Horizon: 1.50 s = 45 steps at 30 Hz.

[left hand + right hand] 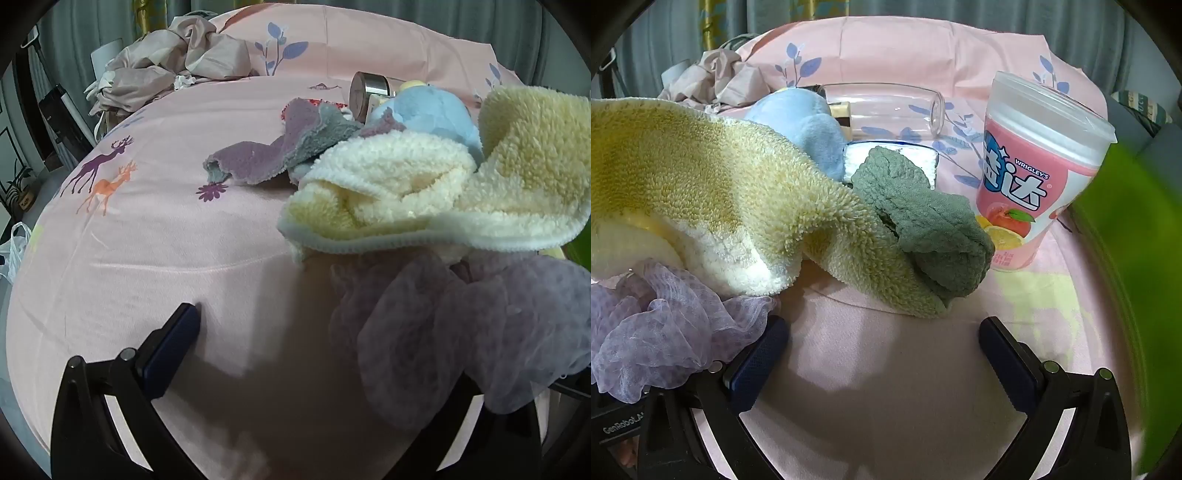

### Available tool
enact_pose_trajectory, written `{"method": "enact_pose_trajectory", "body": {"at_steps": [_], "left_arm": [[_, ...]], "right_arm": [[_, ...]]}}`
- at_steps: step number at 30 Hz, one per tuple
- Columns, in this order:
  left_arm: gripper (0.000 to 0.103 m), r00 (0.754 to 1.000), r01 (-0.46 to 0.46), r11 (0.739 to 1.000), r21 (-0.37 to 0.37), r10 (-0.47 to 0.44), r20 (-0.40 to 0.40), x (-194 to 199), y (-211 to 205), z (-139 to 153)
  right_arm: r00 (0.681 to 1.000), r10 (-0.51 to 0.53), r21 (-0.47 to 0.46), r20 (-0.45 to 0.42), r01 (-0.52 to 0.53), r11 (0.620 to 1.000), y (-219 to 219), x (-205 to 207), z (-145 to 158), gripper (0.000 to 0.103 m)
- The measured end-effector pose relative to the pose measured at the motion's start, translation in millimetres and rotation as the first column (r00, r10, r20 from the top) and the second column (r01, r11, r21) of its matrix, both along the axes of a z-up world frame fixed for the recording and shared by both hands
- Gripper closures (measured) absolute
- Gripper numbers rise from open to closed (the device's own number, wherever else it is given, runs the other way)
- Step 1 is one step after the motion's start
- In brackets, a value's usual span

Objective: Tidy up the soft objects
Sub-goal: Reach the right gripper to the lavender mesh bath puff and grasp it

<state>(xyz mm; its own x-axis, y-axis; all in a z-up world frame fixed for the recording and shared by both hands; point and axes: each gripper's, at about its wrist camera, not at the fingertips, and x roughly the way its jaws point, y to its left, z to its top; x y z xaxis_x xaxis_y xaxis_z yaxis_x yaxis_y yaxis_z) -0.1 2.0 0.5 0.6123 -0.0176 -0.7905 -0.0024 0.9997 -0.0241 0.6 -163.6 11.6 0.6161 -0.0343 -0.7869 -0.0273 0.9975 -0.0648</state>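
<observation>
In your left wrist view, crumpled beige fabric (173, 55) sits at the upper left of the pink bedsheet (155, 240). Toward the centre lies a purple-grey cloth (273, 151), and to its right the cream fleece towel (443, 192) is heaped against a blue plush toy (428, 114). At lower right, the lilac mesh scarf (480, 332) drapes over the right finger of your left gripper (332, 354); its jaws are spread wide with nothing pinched between them.

In your right wrist view, the scarf (653, 332) bunches at lower left, lying on the left finger of your right gripper (882, 339), whose jaws are also spread and hold nothing. The towel (720, 192) fills the left half, a green knit cloth (931, 221) rests on its right end, and a pink gum tub (1030, 173) stands upright just beside that. A blurred green shape (1134, 277) covers the right edge.
</observation>
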Motion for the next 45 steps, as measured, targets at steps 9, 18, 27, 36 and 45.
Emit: {"method": "enact_pose_trajectory", "body": {"at_steps": [9,18,27,36,45], "left_arm": [[0.002,0.995,0.054,0.992,-0.117,-0.063,-0.076,-16,16,13],[0.002,0.994,0.104,0.978,-0.181,-0.098,0.041,-41,7,46],[0.002,0.998,0.056,0.98,-0.19,-0.047,0.051,-36,30,67],[0.002,0.997,0.057,0.971,-0.23,-0.045,0.055,-40,37,86],[0.009,0.993,0.097,0.959,-0.267,-0.076,0.086,-39,27,102]], "right_arm": [[1.0,0.0,0.001,-0.005,0.0,1.0,1,2,-1,0.0],[1.0,0.0,0.003,-0.002,0.0,1.0,0,0,0,0.0],[0.999,0.033,0.038,-0.035,-0.032,0.999,2,-6,9,0.0],[0.989,0.097,0.12,0.115,-0.11,0.987,-15,-52,87,0.0],[0.983,0.172,0.337,0.06,-0.182,0.924,2,-27,127,0.0]]}}
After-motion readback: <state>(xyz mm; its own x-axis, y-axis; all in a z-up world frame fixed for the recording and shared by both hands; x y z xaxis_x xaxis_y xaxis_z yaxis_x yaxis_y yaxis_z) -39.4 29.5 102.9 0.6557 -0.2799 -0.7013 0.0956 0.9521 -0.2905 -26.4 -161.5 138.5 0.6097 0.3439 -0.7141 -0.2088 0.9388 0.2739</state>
